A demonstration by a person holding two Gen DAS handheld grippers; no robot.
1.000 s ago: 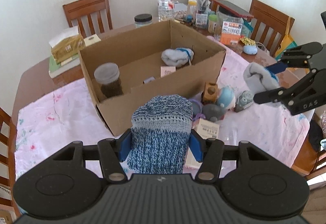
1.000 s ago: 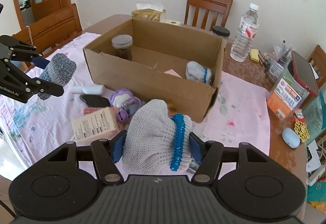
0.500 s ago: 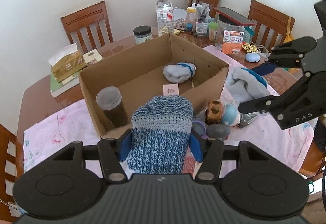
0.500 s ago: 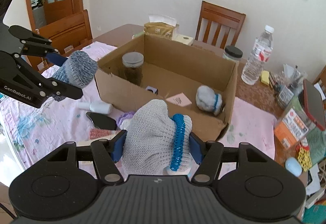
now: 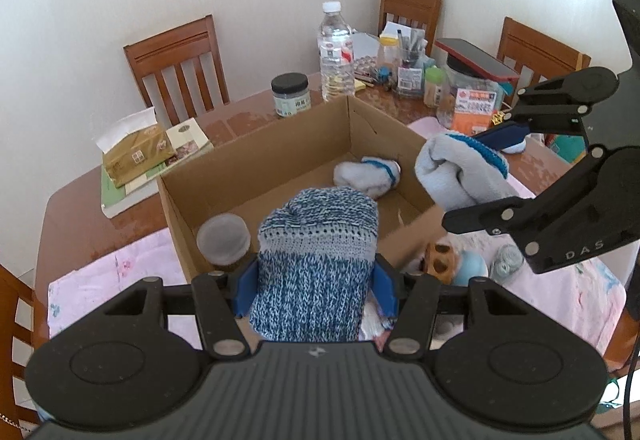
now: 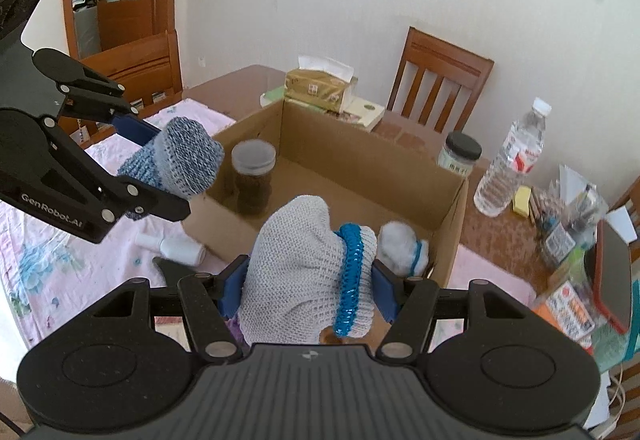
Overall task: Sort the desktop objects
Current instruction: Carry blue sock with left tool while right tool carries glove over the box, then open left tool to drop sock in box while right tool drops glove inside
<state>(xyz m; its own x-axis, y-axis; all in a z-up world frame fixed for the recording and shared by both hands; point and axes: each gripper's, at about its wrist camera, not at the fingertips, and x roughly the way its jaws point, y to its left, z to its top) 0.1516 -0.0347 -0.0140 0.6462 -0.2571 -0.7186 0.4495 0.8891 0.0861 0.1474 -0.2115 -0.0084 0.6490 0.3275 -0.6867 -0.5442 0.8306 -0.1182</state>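
Blue sock is being gripped by left gripper, grey sock by right gripper; both are being held just short of the box lying ahead, neither clearly nearer

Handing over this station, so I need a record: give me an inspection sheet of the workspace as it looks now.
Surface: wooden table with pink cloth.
Job's things: open box holding a jar and a grey sock.
Clutter: bottle, tissue pack, small toys.
Grippers: left gripper shut on blue sock; right gripper shut on grey-blue sock.
Cables: one at the left view's right edge.
Surroundings: chairs, white wall.
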